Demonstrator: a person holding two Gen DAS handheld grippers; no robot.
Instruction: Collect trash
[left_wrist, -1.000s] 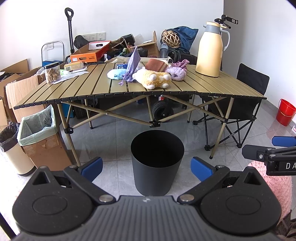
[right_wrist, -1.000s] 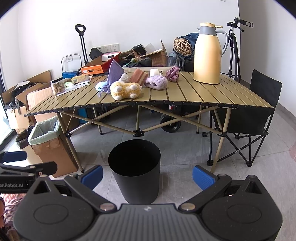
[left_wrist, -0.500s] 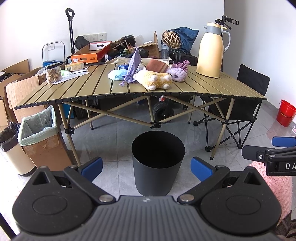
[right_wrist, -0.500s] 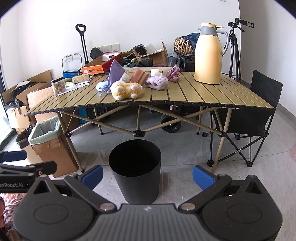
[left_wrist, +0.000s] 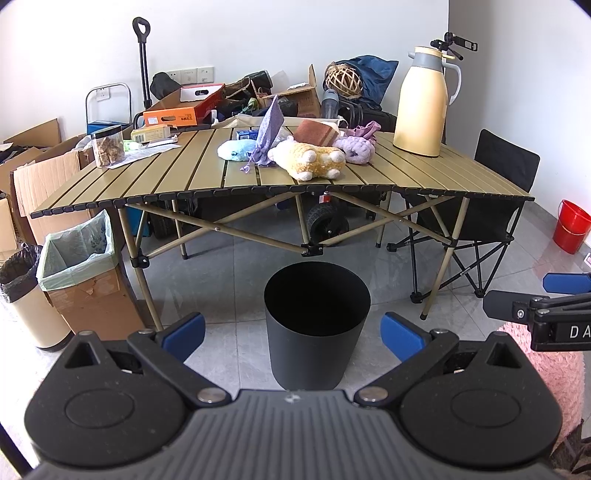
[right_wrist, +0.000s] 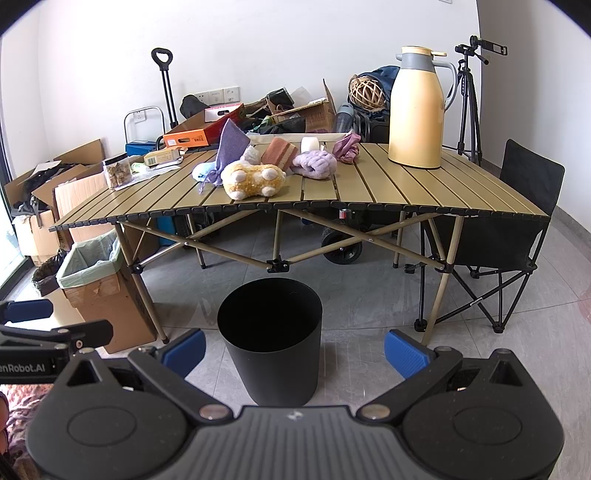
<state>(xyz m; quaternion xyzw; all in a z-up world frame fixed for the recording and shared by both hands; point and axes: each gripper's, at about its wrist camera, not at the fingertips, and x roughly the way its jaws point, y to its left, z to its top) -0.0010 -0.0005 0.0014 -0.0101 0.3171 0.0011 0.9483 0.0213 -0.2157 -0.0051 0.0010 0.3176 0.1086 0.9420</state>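
A black round bin (left_wrist: 317, 325) stands empty on the grey floor in front of a slatted folding table (left_wrist: 184, 181); it also shows in the right wrist view (right_wrist: 271, 338). On the table lie a yellow plush toy (left_wrist: 314, 160), a purple cloth pouch (left_wrist: 267, 131), a light blue plush (left_wrist: 236, 150), a purple fluffy item (left_wrist: 354, 149) and a brown sponge-like block (left_wrist: 314, 132). My left gripper (left_wrist: 293, 332) is open and empty, low before the bin. My right gripper (right_wrist: 295, 349) is open and empty, beside it to the right.
A tall yellow thermos (left_wrist: 423, 101) stands at the table's right. A jar of snacks (left_wrist: 108, 146) and papers sit at its left. A lined cardboard box (left_wrist: 79, 269) and a beige bin (left_wrist: 26, 295) stand left; a folding chair (left_wrist: 491, 218) and red bucket (left_wrist: 572, 230) right.
Both grippers have risen very slightly; the table and bin sit a touch lower in view. Nothing was taken hold of or let go.
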